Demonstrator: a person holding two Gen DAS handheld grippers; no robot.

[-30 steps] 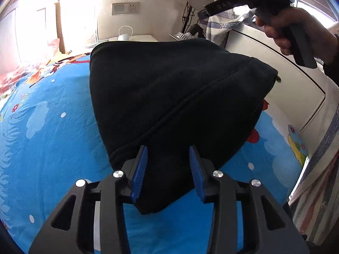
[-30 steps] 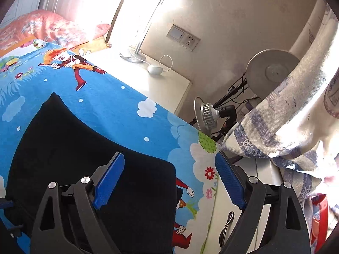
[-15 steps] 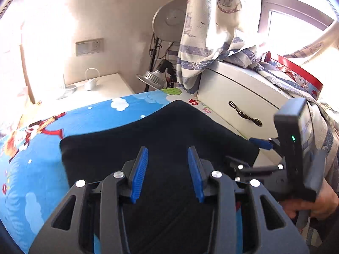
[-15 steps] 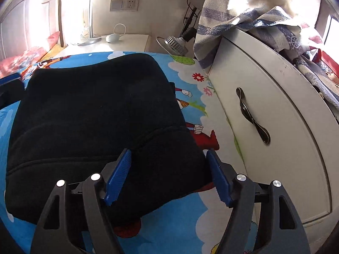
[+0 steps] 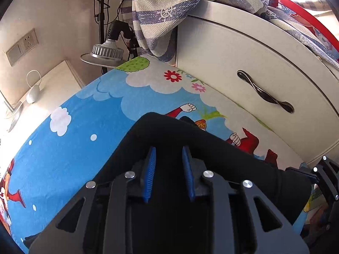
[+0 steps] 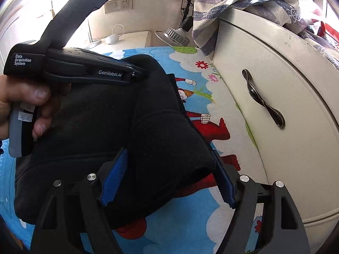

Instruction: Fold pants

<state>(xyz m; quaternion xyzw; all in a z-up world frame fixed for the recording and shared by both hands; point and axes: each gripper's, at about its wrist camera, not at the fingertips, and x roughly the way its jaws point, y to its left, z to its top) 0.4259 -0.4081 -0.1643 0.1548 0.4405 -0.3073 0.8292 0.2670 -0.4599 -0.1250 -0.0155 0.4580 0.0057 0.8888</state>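
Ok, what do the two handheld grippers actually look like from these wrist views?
Both are matte black frames with silver rivets and ribbed blue pads. The left gripper, seen side-on from the right wrist, has a curved dark handle, a grey trigger grip and white lettering: "Data Acquisition System" and "GenRobot.AI". The right gripper shows the same build. No sleeves show.

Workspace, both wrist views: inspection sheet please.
Surface: cartoon-print bed sheet, mostly blue.
Job's things: black pants, folded into a thick stack on the sheet.
Clutter: nothing seen on the sheet.
Grippers: left hand-held gripper, jaws just closing, narrow gap over the pants; right hand-held gripper open, straddling the stack's corner.
Cables: lamp cords by the wall.
Surroundings: white drawer front, striped curtain, bedside table.
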